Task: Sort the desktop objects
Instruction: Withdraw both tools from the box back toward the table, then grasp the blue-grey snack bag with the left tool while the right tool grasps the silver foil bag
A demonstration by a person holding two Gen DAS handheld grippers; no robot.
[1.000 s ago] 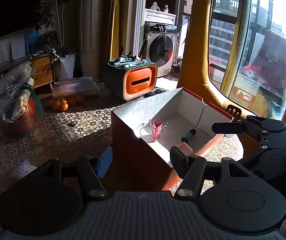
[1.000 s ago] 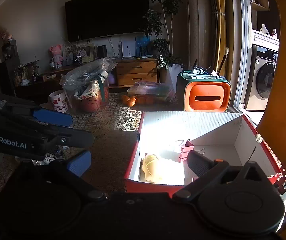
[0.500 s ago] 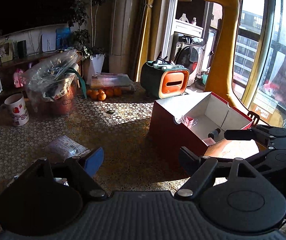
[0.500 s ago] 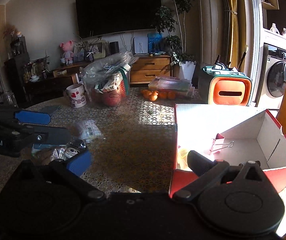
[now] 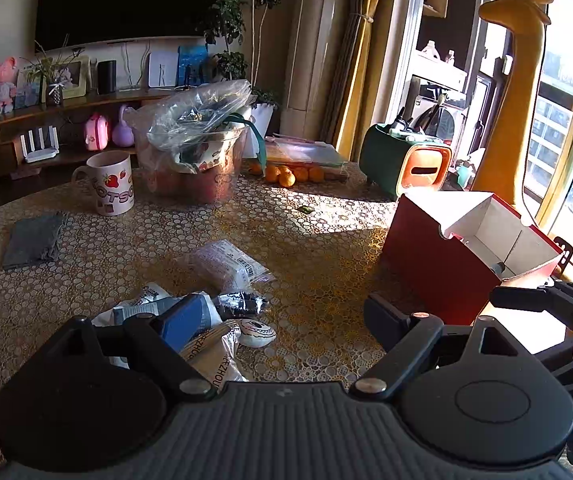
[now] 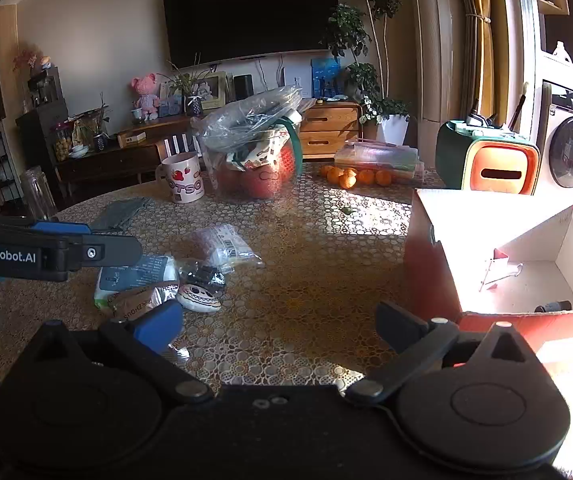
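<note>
Left gripper [image 5: 282, 316]: jaws opening, wide apart, nothing between them; poised above the table [image 5: 326, 280], angled down toward the loose pile.

Right gripper [image 6: 278, 326]: jaws spread wide, empty; likewise over bare tabletop, with the left gripper's fingers crossing at its far left.

Items awaiting sorting, ahead and to the left of both grippers:
- small white pouch with a drawn face [image 5: 256, 334], nearest the left gripper's blue pad, lying flat.
- foil snack wrapper [image 5: 214, 354], partly under that same finger.
- dark crinkled packet [image 5: 242, 303], just beyond the pouch.
- clear bag with a barcode label [image 5: 226, 266], farther ahead, apart from the cluster.
- white-and-blue sachet [image 6: 134, 278], at the pile's left edge.

Receiving container: red box [image 5: 434, 268] with white interior, to the right of both grippers, open at the top. Contents visible in the right wrist view: pink binder clip [image 6: 496, 272] and a small dark cylinder [image 6: 552, 306].

Step in hand, as judged: between deposits, with both grippers empty and facing the pile for a fresh pick.

Next move calls for: lowering the left gripper over one item, probably the face pouch, with a pad on either side; closing gently, since the packets look thin and slippery and overlap one another, so a neighbour could be dragged along.
</note>
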